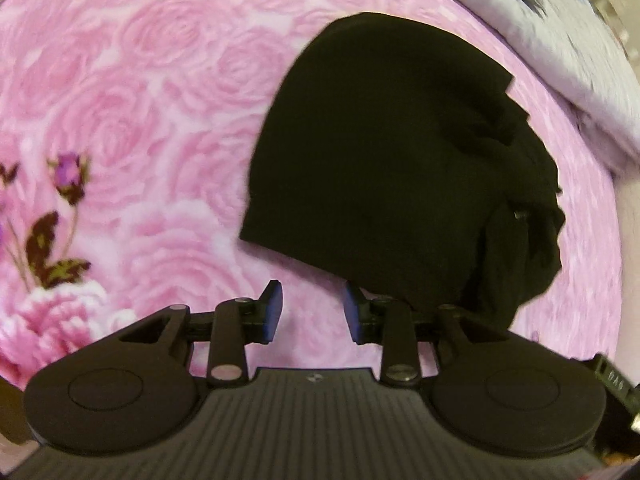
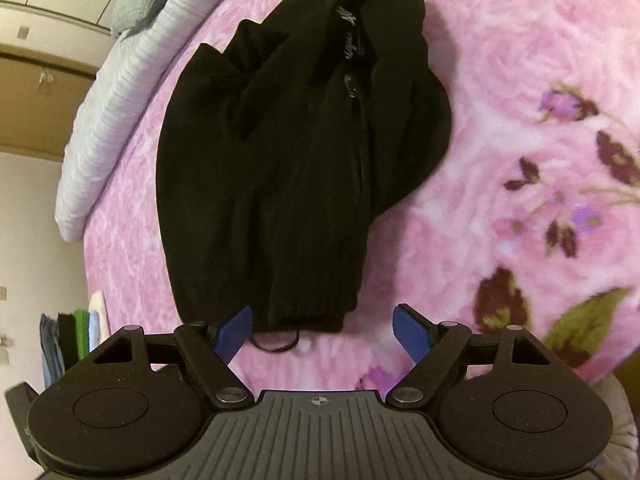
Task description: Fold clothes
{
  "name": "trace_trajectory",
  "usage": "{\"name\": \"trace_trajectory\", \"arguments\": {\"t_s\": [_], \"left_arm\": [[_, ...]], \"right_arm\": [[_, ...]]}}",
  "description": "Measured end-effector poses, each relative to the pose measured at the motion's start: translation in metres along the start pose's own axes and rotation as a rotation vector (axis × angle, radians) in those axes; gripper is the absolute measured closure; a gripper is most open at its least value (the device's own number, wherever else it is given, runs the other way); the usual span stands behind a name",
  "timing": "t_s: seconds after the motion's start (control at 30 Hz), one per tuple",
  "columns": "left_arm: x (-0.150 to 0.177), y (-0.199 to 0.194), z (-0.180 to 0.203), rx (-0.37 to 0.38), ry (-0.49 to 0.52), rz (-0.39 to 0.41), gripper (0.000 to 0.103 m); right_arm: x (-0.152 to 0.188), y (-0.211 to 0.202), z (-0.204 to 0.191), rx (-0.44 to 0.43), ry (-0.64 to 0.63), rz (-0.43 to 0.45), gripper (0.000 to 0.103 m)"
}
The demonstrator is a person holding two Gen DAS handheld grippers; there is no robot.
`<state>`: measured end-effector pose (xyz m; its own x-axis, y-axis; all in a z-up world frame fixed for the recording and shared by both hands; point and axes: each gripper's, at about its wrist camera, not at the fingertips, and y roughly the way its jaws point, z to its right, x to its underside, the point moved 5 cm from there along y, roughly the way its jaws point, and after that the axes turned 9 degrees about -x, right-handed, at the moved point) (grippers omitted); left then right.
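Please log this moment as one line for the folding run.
garment: black top part-folded on pink blanket | left hand-held gripper: open, empty | right hand-held gripper: open, empty, near hem

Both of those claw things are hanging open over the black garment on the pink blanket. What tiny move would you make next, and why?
Probably lower the right gripper onto the ribbed hem of the black garment and close on it. Its jaws stand open right at that edge, and the left gripper is open beside the garment's near edge too. The garment lies bunched on the pink blanket, so it likely needs spreading first.

A home bedroom: pink rose-print blanket (image 1: 160, 100) (plush), grey ribbed pillow (image 2: 116, 120), wardrobe doors (image 2: 44, 40) behind
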<state>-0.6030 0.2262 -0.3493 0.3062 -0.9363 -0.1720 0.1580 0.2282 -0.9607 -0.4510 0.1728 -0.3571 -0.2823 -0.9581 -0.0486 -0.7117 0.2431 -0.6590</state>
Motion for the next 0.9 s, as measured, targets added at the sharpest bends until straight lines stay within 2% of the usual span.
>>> {"name": "trace_trajectory", "arguments": {"t_s": [0.3, 0.47, 0.63, 0.77, 0.8, 0.83, 0.87, 0.9], "left_arm": [[-0.010, 0.012, -0.021, 0.052, -0.067, 0.064, 0.075], [-0.027, 0.025, -0.029, 0.041, -0.102, 0.091, 0.075], [-0.045, 0.059, -0.030, 0.041, -0.131, 0.079, 0.073], [-0.051, 0.076, -0.026, 0.057, -0.177, 0.086, 0.069], [-0.051, 0.077, -0.024, 0.052, -0.169, 0.095, 0.069], [-0.049, 0.077, -0.021, 0.042, -0.150, 0.102, 0.070], [-0.048, 0.076, -0.019, 0.030, -0.126, 0.108, 0.074], [-0.046, 0.074, -0.017, 0.021, -0.100, 0.111, 0.080]], "right_arm": [[-0.009, 0.034, 0.012, -0.085, 0.068, 0.080, 0.022], [-0.011, 0.057, 0.017, -0.096, 0.128, 0.062, 0.022], [-0.012, 0.069, 0.018, -0.095, 0.147, 0.055, 0.022], [-0.013, 0.075, 0.017, -0.081, 0.115, 0.042, 0.023], [-0.014, 0.077, 0.015, -0.080, 0.091, 0.032, 0.030], [-0.014, 0.079, 0.012, -0.076, 0.053, 0.015, 0.055], [-0.014, 0.079, 0.011, -0.050, 0.016, -0.004, 0.072], [-0.015, 0.078, 0.011, -0.027, -0.006, -0.021, 0.078]]}}
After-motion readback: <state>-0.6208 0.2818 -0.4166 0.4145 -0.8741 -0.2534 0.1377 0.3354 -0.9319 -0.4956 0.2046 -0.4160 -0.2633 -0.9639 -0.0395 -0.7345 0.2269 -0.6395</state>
